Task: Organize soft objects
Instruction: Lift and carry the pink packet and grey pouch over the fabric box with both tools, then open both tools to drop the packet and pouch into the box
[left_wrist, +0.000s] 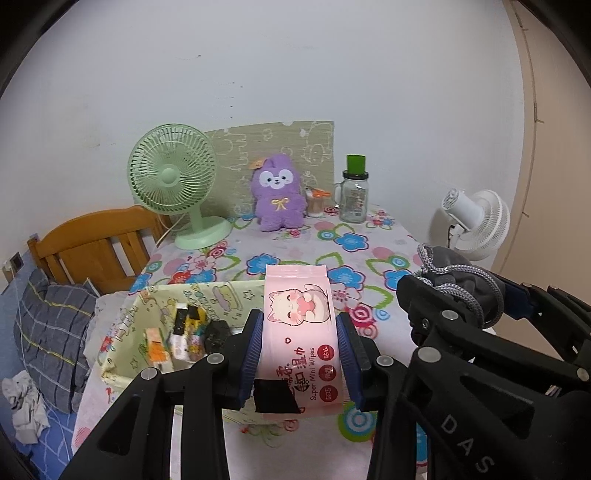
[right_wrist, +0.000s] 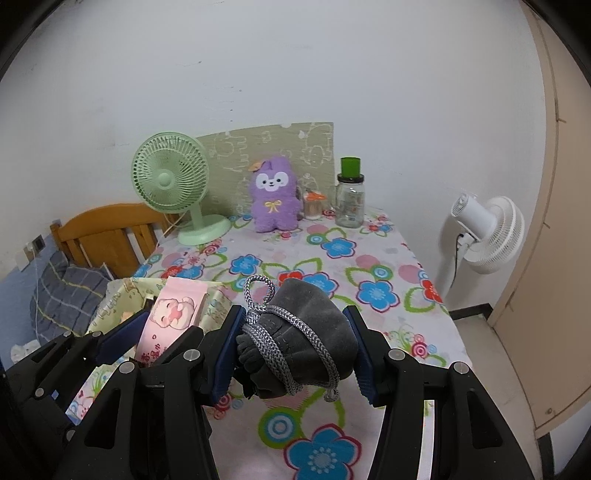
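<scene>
L gripper (left_wrist: 300, 354) clamps pink wipes pack (left_wrist: 300, 325), long axis running fwd along fingers. Fabric bin (left_wrist: 125, 332) sits just left of and below those fingers, so L is nearer. R gripper (right_wrist: 295, 350) pinches grey drawstring pouch (right_wrist: 295, 339), farther from bin.

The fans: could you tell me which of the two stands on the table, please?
The green fan stands on the table, beside the purple plush. The white fan is off the table's right edge.

Floral-cloth table (right_wrist: 388, 266) — green fan (right_wrist: 173, 192), purple plush (right_wrist: 275, 201), jar (right_wrist: 350, 199), fabric box (left_wrist: 122, 354).
</scene>
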